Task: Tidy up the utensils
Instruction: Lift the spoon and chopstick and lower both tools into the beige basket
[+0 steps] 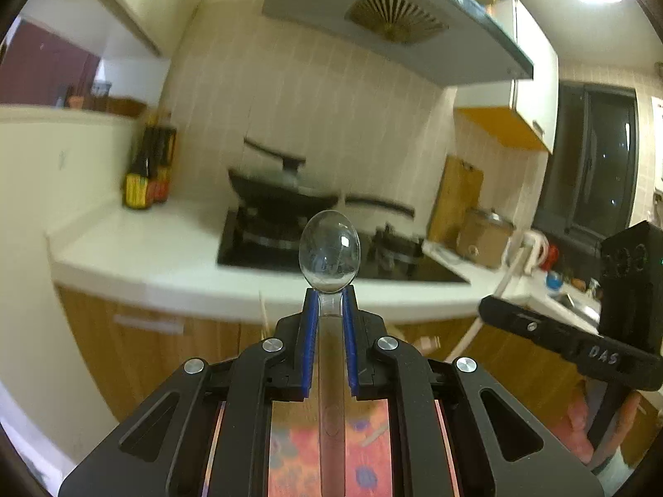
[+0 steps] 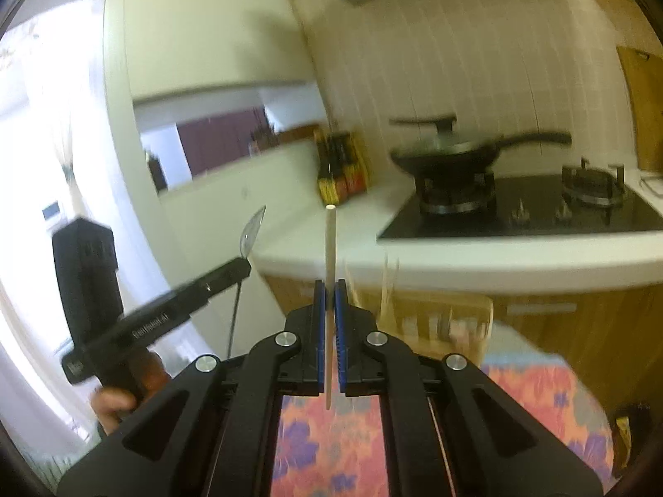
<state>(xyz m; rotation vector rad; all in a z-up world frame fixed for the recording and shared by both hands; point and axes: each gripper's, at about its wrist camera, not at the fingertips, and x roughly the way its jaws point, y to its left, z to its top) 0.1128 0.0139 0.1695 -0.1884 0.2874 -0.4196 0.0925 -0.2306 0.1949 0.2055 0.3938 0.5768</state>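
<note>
My left gripper (image 1: pixel 330 296) is shut on a clear plastic spoon (image 1: pixel 329 246), held up in the air with its bowl pointing forward. The spoon also shows in the right wrist view (image 2: pixel 252 232), sticking out of the left gripper (image 2: pixel 244 267) at the left. My right gripper (image 2: pixel 330 290) is shut on a pale wooden chopstick (image 2: pixel 330 248), which stands upright between the blue pads. A wooden utensil holder (image 2: pixel 439 319) with several chopsticks in it stands just beyond the right gripper, blurred. The right gripper also shows at the right of the left wrist view (image 1: pixel 489 308).
A table with a floral cloth (image 2: pixel 538 393) lies below both grippers. Ahead is a white counter (image 1: pixel 165 248) with a black hob (image 2: pixel 518 211), a lidded wok (image 2: pixel 447 153), dark sauce bottles (image 1: pixel 149 174) and a wooden cutting board (image 1: pixel 456 194). A range hood (image 1: pixel 393 16) hangs above.
</note>
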